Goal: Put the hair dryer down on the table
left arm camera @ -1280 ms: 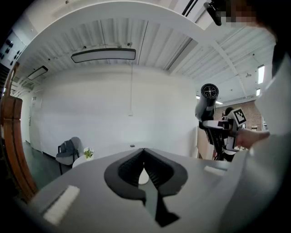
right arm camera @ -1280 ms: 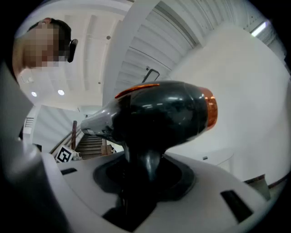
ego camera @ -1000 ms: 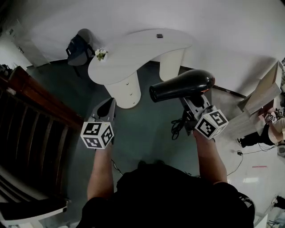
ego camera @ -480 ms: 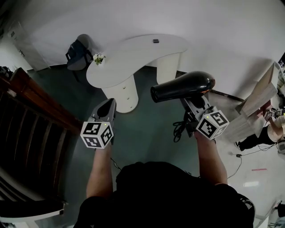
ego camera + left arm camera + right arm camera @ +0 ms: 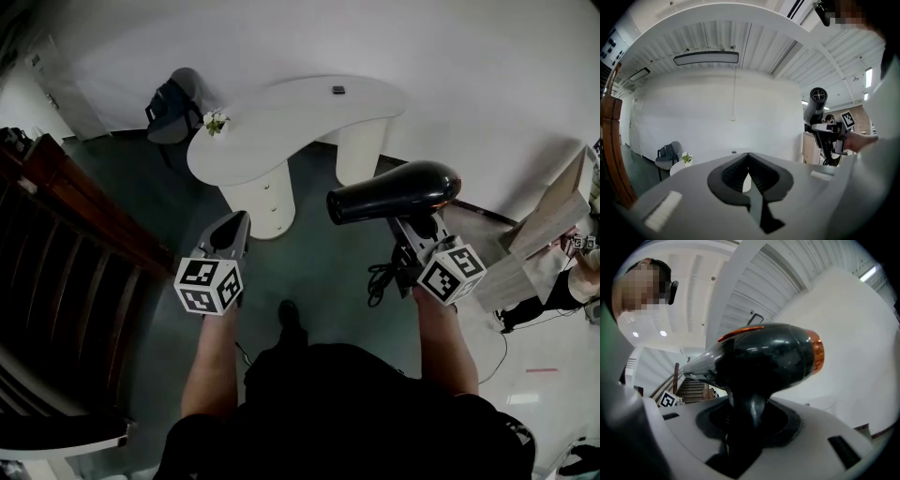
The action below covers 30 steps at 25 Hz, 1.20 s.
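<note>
Right tongs (image 5: 413, 228) clamped on the handle of the hair dryer (image 5: 394, 192). In the right gripper view the black handle sits straight between the two jaws, and they press on it from both sides. The hair dryer is black and glossy with an orange ring at the back end. The barrel lies roughly level, with the nozzle pointing to the person's left. It is held up in the air over the floor (image 5: 319, 253), well apart from the surface (image 5: 281, 117). Its cord (image 5: 380, 278) hangs in a loose bunch below the handle, beside the right tongs.

Left tongs (image 5: 236, 223) closed, jaws together with nothing between them, as the left gripper view shows plainly. They are held out in front of the person on the left, level with the right tongs and well apart from the hair dryer.

The surface is a white, curved top on rounded white legs, ahead of both tongs. A small bunch of flowers (image 5: 217, 121) stands at its left end. A small dark item (image 5: 338, 90) sits near its far edge; can't tell what it is. A chair (image 5: 173, 103) with something dark draped on it stands just beside the left end of the surface. A dark wooden stair rail (image 5: 66, 202) runs along the left side.
</note>
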Motion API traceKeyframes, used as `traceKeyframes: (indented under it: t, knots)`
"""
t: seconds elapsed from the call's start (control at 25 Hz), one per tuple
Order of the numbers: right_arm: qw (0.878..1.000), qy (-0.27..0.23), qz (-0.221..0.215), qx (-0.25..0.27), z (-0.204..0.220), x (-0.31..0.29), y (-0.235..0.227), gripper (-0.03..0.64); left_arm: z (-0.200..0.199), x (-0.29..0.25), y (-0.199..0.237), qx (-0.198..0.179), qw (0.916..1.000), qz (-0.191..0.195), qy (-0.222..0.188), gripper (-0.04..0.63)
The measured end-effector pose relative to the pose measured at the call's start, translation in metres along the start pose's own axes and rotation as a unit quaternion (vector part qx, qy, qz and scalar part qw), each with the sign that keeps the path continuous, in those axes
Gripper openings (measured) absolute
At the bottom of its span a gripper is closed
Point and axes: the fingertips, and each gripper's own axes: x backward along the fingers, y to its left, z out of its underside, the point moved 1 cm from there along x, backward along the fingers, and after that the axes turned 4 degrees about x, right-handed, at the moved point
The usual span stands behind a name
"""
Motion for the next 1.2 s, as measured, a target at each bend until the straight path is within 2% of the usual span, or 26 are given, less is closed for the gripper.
traceKeyframes:
  t: [0.24, 0.68, 0.8, 1.0, 1.2]
  knots:
    - [1.000, 0.014, -0.014, -0.006, 0.015, -0.058, -0.005, 0.160, 0.006, -0.033, 0.047, 0.010, 0.9999, -0.005, 0.003, 0.011]
    - [0.998, 0.039, -0.040, -0.026, 0.042, -0.221, -0.012, 0.160, 0.007, -0.102, 0.185, 0.018, 0.9993, -0.024, 0.023, 0.011]
    - [0.998, 0.042, -0.048, -0.024, 0.044, -0.243, -0.009, 0.160, 0.007, -0.105, 0.202, 0.022, 0.9992, -0.027, 0.018, 0.011]
    - [0.998, 0.036, -0.056, -0.019, 0.040, -0.307, 0.004, 0.160, -0.004, -0.116, 0.264, 0.026, 0.9990, -0.034, 0.009, 0.011]
    - [0.997, 0.034, -0.069, -0.011, 0.033, -0.335, 0.016, 0.159, -0.020, -0.114, 0.291, 0.024, 0.9988, -0.041, -0.013, 0.011]
